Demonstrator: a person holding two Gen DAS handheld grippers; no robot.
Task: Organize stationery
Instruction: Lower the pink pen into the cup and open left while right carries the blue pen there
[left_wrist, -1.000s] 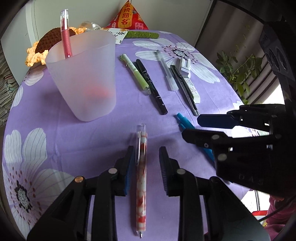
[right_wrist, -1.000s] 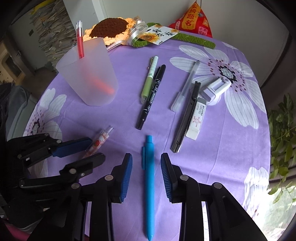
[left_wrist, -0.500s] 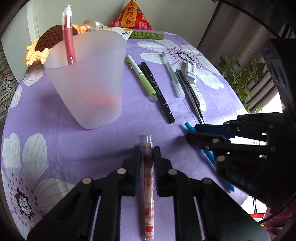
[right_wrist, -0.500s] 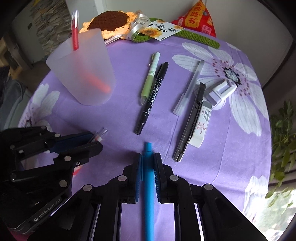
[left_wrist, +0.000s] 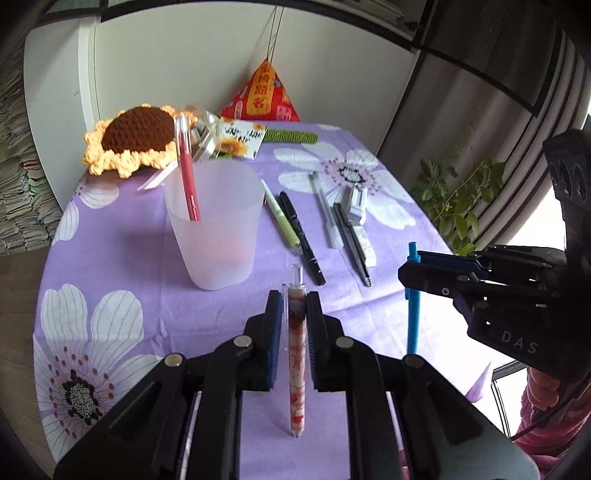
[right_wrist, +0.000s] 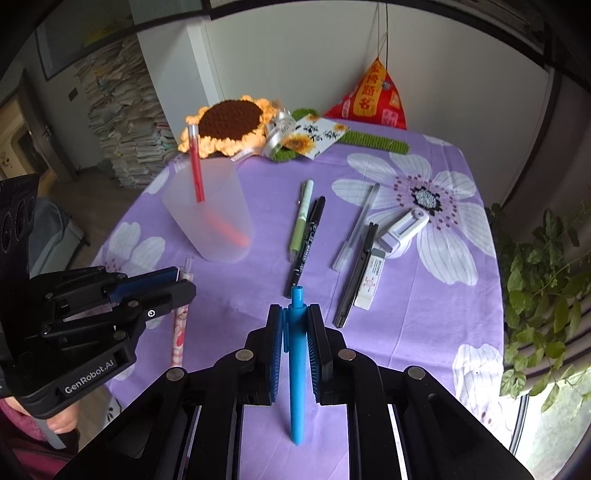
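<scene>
My left gripper (left_wrist: 293, 301) is shut on a clear pen with a red-and-white pattern (left_wrist: 296, 354), held above the purple flowered cloth. My right gripper (right_wrist: 295, 314) is shut on a blue pen (right_wrist: 297, 369), also lifted off the table. Each gripper shows in the other's view: the right gripper (left_wrist: 412, 266) with the blue pen (left_wrist: 413, 317) at the right, the left gripper (right_wrist: 181, 280) with the patterned pen (right_wrist: 179, 332) at the left. A frosted cup (left_wrist: 214, 225) holding a red pen (left_wrist: 186, 170) stands just beyond the left gripper.
On the cloth lie a green pen (right_wrist: 301, 218), a black marker (right_wrist: 308, 243), a clear white pen (right_wrist: 354, 229), a black utility knife (right_wrist: 356, 277), an eraser (right_wrist: 371, 282) and a correction tape (right_wrist: 404, 227). A crocheted sunflower (right_wrist: 229, 122), a card and a red pouch (right_wrist: 373, 98) sit at the far edge.
Both grippers closed on their pens, the left on the patterned one and the right on the blue one, then rose with them off the cloth and tilted more level.
</scene>
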